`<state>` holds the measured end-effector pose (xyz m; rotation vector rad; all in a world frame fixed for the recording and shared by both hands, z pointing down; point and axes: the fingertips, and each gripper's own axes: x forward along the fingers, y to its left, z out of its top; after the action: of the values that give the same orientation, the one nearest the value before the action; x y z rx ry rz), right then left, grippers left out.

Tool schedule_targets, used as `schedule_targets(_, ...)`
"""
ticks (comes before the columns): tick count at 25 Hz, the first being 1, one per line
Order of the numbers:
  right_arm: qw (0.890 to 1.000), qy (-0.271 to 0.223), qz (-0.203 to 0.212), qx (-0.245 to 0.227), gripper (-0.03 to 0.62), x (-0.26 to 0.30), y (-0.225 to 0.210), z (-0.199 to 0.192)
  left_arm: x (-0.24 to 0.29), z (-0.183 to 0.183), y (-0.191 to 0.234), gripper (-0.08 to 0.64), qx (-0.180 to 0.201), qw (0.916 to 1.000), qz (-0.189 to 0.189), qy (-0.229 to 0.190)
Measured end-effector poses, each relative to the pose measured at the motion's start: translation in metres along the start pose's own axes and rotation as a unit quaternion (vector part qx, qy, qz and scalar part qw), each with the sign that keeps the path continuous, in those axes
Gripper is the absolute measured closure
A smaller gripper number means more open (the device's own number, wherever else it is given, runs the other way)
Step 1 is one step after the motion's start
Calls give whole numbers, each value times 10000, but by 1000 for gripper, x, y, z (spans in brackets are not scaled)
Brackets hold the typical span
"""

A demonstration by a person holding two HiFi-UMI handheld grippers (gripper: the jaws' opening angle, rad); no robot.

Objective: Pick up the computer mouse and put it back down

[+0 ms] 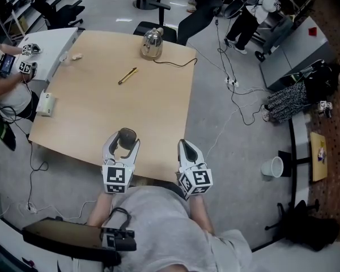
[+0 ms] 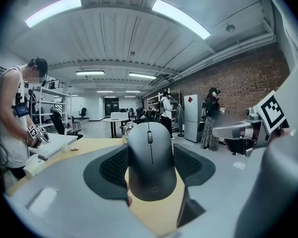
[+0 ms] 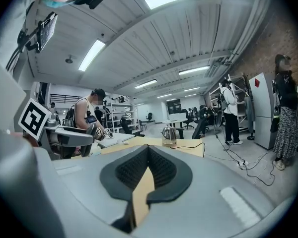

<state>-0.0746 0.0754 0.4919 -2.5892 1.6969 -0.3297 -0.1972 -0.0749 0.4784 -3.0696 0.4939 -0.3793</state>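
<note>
1. The left hand-held gripper (image 1: 123, 142) is grasping the dark grey rounded plastic computer mouse (image 2: 151, 155) at the near edge of the light wooden tabletop (image 1: 113, 101).
2. The right hand-held gripper (image 3: 148, 170) is idling, clenched on nothing, at that same edge.
3. The hold phase is probably under way; the next move is calling for level lowering onto the tabletop, then release.

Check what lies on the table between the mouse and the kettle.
A yellow pen lies between mouse and kettle, seen in the head view.
</note>
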Motion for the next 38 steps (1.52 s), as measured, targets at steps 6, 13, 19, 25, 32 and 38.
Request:
schedule_targets(6,9999,44,-92,35,586,-5,-6,-4,4,0,-5,255,-117,9999,-83,35)
schedule_targets(13,9994,68,-333,59,586,-19,-9,-7,5,-2,-12,255,-154,9995,-275,102)
schedule_targets(19,9976,48,-687,103,585,-40,-18,-13,5,-2,-30,255,-59,9983,-574,4)
schedule_targets(25,9928,-80,-1193,101,586,-69,-40,-10,15,6,-65,255,106,9940,-1083,-128)
schedule_targets(32,9812,-202,-1907,202,586,-118,-102,-9,43,30,-128,255,262,9862,-1611,-291)
schedule_targets(38,9755,-304,-2161,276,586,-154,-167,-11,78,36,-202,255,374,9800,-1926,-326)
